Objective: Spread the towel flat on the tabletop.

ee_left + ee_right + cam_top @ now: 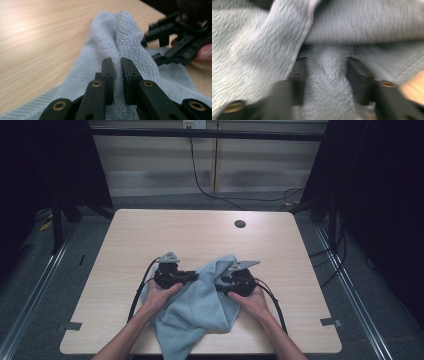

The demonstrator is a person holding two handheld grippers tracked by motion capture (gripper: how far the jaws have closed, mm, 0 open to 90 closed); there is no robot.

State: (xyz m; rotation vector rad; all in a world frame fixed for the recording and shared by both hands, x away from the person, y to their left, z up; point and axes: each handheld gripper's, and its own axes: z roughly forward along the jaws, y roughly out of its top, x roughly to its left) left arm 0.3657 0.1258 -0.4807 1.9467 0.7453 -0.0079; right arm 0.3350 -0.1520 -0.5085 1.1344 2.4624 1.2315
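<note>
A light blue towel [200,305] lies crumpled on the near middle of the wooden table [200,230], one corner hanging over the front edge. A person's hands hold both grippers against it, their jaws pointing at each other. My left gripper [194,277] sits at the towel's left side. In the left gripper view its jaws [117,65] stand nearly together, pinching a raised ridge of towel [117,32], with the right gripper [150,48] just beyond. My right gripper [219,283] is at the towel's right side. Its jaws [327,68] grip a thick wad of towel [362,22].
A round cable hole [240,224] sits near the table's far edge. Bare wood stretches behind and beside the towel. Black cables [200,180] trail over the floor behind the table, and dark curtains stand on both sides.
</note>
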